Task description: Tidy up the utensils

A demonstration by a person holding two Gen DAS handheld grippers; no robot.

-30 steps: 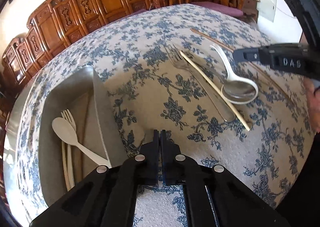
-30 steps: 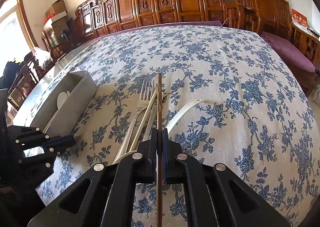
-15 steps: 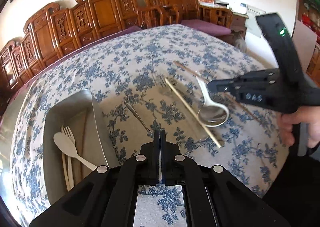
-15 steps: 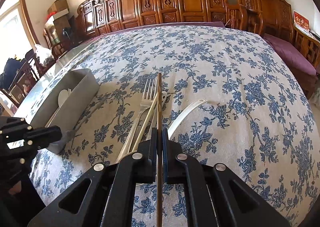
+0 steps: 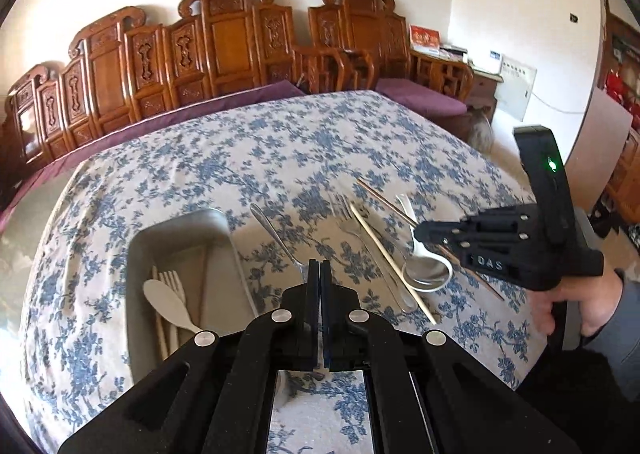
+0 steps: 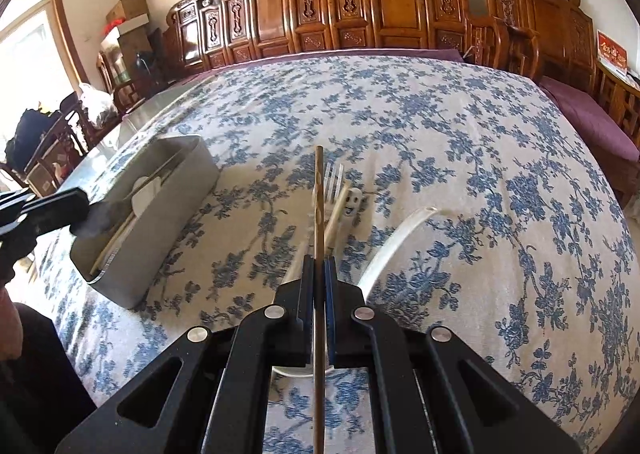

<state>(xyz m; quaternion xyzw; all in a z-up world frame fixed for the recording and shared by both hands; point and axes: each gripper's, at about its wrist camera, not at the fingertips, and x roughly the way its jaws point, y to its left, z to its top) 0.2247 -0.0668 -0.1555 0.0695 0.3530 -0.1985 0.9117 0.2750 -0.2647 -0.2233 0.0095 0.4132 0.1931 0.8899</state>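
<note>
One chopstick (brown) in right hand-held gripper.

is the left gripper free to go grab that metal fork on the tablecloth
Probably not yet: the left gripper is shut on a metal spoon. The fork itself lies open on the cloth, but a pale chopstick lies beside it.

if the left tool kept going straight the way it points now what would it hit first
Most likely the metal spoon lying on the tablecloth just ahead of the left tool, beside the gray tray. The tool's fingers are shut and empty. Depth is unclear, so it could meet the cloth first.
</note>
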